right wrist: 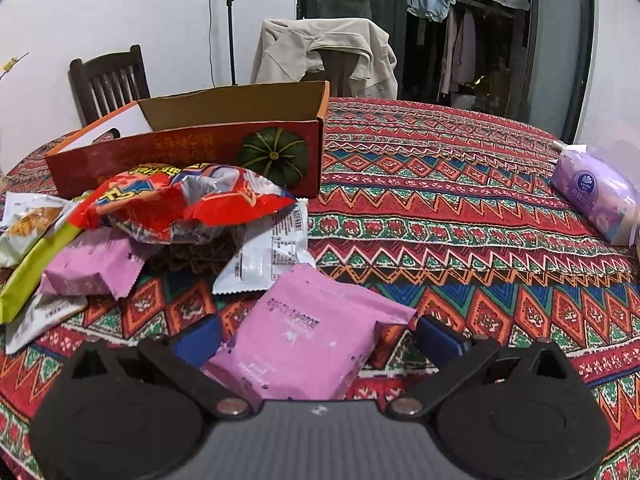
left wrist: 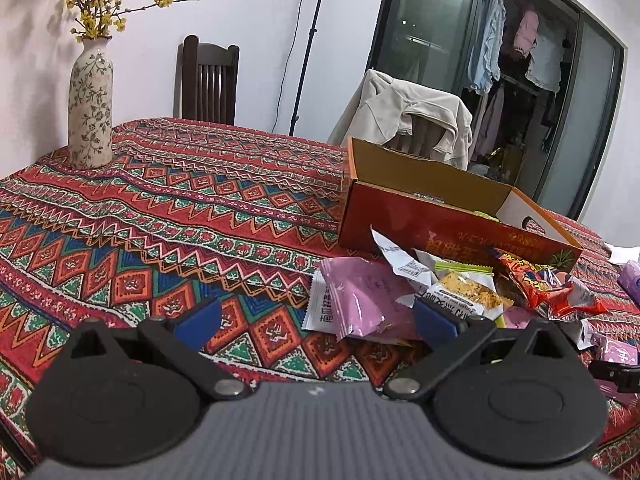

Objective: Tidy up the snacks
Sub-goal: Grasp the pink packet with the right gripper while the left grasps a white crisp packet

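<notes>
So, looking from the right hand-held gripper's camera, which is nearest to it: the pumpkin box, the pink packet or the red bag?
1. Pink packet, between its open fingers.
2. Red bag, ahead, left, atop the pile.
3. Pumpkin box, behind the pile.

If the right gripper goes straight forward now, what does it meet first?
Most likely the pink snack packet, which already lies between the open fingers of the right gripper. Depth is unclear.
</notes>
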A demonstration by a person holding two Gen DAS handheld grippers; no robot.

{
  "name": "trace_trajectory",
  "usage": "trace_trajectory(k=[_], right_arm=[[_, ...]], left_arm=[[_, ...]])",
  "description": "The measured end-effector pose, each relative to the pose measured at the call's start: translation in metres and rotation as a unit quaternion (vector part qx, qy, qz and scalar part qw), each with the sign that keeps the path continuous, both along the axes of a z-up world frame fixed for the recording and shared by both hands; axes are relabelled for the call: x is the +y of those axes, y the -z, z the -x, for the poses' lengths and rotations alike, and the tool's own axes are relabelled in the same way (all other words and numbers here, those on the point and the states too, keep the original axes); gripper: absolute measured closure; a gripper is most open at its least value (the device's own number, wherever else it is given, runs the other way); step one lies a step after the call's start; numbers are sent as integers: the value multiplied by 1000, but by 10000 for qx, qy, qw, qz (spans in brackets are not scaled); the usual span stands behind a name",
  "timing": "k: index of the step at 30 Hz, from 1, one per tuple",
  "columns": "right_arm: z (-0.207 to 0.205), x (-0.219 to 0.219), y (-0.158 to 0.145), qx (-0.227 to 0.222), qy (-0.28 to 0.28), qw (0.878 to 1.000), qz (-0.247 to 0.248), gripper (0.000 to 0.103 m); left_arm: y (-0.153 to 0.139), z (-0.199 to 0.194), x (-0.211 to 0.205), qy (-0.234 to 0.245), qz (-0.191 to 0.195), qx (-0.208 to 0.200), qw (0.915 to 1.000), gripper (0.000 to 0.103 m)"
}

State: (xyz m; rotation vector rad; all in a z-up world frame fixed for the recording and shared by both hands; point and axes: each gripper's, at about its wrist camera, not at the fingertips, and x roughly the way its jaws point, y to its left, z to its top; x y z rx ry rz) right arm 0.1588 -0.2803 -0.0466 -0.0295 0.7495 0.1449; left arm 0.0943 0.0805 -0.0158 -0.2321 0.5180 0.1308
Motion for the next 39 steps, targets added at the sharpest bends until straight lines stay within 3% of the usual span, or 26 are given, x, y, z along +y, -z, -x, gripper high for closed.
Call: trace_trajectory(k=[1, 3, 8, 20, 28, 39], right_arm=[[3, 1, -1, -52, -33, 10000, -4, 6], [10, 4, -4, -157, -160, 9997, -12, 26], [25, 9, -11, -513, -171, 9985, 125, 40], [24, 12, -38, -1142, -230, 9928, -264, 41], [16, 16, -33, -1308, -333, 9889, -616, 41], [19, 7, -27, -1293, -400, 9864, -932, 41]], left_arm=[[0, 0, 0, -1, -4, 3, 10000, 0], [0, 0, -1, -6, -11, 12, 10000, 0], [0, 0, -1, -18, -12, 11, 10000, 0], [-10, 2, -11, -5, -249, -65, 9997, 0], [-22, -9, -40, 377, -319, -66, 9988, 0], [-9, -53, -79, 595, -166, 385, 9973, 0]])
